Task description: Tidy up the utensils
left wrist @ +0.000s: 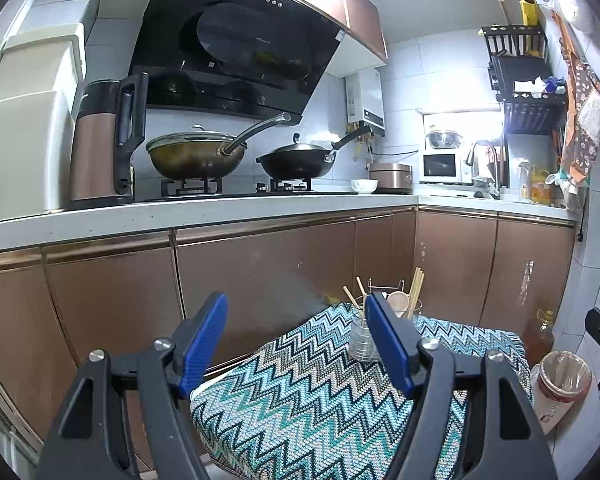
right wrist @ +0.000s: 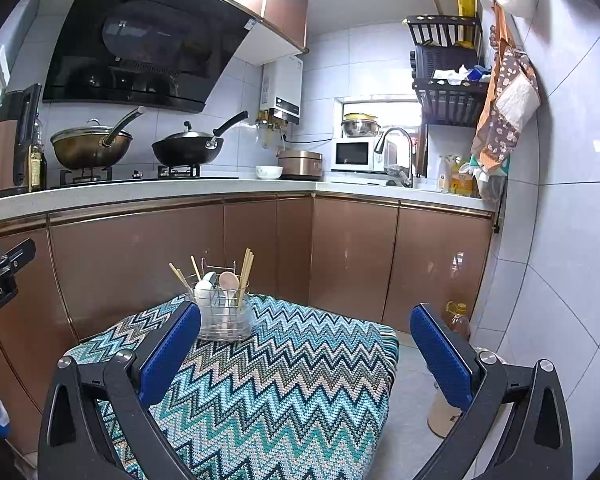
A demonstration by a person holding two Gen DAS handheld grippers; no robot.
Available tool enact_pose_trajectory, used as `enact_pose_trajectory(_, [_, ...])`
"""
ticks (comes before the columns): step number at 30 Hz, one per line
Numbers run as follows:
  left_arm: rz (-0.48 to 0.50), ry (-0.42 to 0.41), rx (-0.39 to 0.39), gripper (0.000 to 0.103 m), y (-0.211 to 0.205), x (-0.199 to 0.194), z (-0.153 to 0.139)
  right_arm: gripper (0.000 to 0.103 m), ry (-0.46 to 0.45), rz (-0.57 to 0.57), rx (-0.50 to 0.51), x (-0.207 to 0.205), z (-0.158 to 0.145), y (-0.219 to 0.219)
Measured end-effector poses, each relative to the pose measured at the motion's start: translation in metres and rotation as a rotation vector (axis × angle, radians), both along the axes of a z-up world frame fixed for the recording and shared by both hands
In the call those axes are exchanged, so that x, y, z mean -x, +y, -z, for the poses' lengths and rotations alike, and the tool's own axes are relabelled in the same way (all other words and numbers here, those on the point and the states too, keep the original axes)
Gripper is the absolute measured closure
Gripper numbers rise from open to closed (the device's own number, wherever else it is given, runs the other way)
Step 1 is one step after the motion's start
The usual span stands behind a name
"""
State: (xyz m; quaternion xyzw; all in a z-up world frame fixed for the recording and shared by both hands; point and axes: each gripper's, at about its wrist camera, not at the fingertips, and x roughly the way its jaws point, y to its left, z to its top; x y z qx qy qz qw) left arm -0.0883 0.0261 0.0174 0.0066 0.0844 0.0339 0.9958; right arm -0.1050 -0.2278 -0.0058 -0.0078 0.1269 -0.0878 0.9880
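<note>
A clear utensil holder (right wrist: 224, 314) stands at the far edge of a low table with a teal zigzag cloth (right wrist: 284, 380). Inside it stand wooden chopsticks (right wrist: 245, 270), a pink spoon (right wrist: 229, 282) and a white spoon (right wrist: 202, 286). My right gripper (right wrist: 306, 322) hovers open in front of it, nothing between its blue pads. In the left wrist view the holder (left wrist: 362, 342) shows partly behind the right blue finger (left wrist: 388, 344). My left gripper (left wrist: 296, 312) is also open and holds nothing.
Brown cabinets (right wrist: 140, 248) run behind the table under a white counter (right wrist: 148, 190) with two woks and a kettle. An oil bottle (right wrist: 458, 320) and a lined bin (left wrist: 562, 380) stand on the floor to the right. The other gripper's body shows at the left edge (right wrist: 0, 276).
</note>
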Motion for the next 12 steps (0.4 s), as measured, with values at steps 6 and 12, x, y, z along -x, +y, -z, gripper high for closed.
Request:
enact_pose_trajectory(6, [-0.003, 0.003, 0.005, 0.033, -0.0005, 0.0019, -0.001, 0.0, -0.005, 0.005, 0.005, 0.0013, -0.0015, -0.0005])
enact_pose_trajectory(12, [-0.006, 0.011, 0.012, 0.033, 0.0015, 0.001, -0.0024, 0.0, -0.005, 0.007, 0.008, 0.0015, -0.0016, -0.0001])
